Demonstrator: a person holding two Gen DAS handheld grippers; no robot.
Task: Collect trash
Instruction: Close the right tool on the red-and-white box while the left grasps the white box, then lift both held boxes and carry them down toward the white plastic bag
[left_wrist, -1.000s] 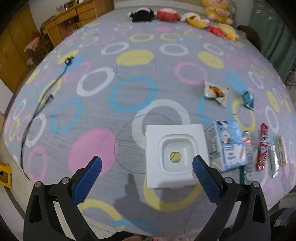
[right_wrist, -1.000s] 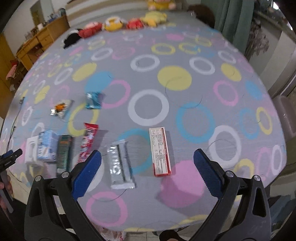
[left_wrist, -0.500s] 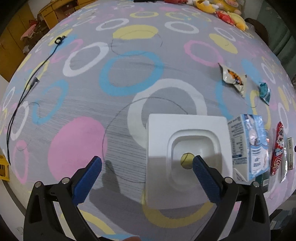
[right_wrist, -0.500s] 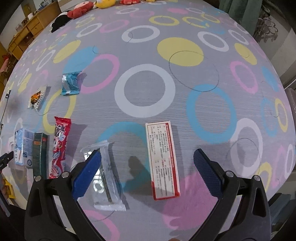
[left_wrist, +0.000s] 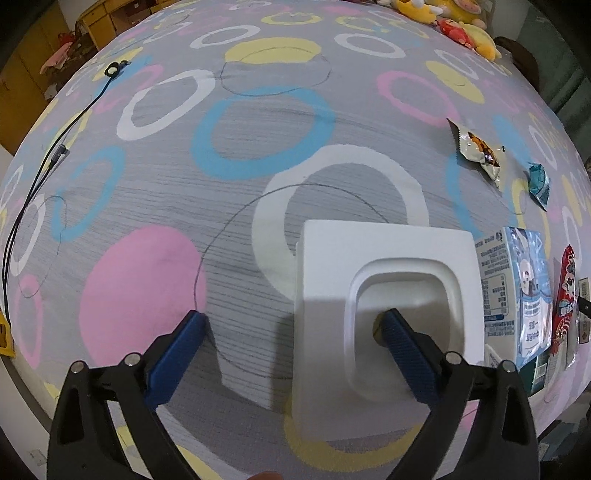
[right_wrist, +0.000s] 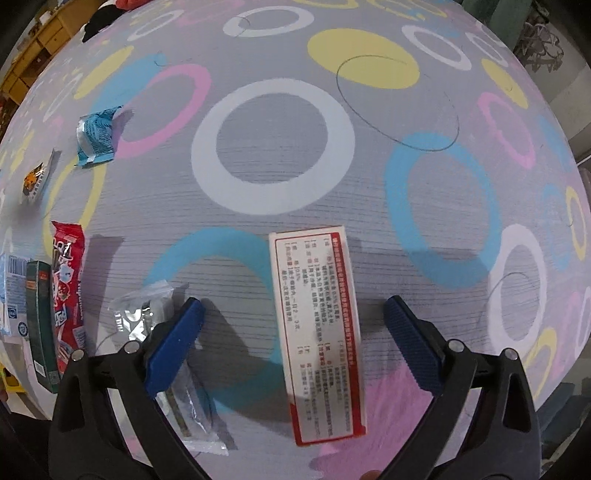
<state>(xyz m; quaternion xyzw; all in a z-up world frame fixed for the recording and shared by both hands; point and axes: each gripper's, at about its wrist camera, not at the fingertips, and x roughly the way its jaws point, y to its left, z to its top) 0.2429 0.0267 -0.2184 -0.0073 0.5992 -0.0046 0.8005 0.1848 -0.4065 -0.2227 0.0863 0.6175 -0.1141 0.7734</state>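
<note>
A white square bin (left_wrist: 325, 280) with a sunken opening stands on the patterned cloth. My left gripper (left_wrist: 293, 334) is open, its right finger (left_wrist: 404, 350) over the bin's opening, its left finger beside the bin's left wall. My right gripper (right_wrist: 293, 330) is open and straddles a red-and-white flat box (right_wrist: 319, 328). A silver wrapper (right_wrist: 147, 317) lies partly under its left finger. A red snack packet (right_wrist: 68, 284), a green box (right_wrist: 40, 321) and a blue milk carton (left_wrist: 517, 291) lie in a row. A blue wrapper (right_wrist: 95, 134) and an orange-printed wrapper (left_wrist: 476, 151) lie farther back.
The table (left_wrist: 258, 122) has a grey cloth with coloured rings. A black cable (left_wrist: 55, 155) runs along its left side. Plush toys (left_wrist: 447, 18) line the far edge. Wooden drawers (left_wrist: 122, 7) stand beyond at the far left.
Both grippers have moved forward and down. The left one now reaches the white bin, its right finger over the opening. The right one has closed in over the red-and-white box.
</note>
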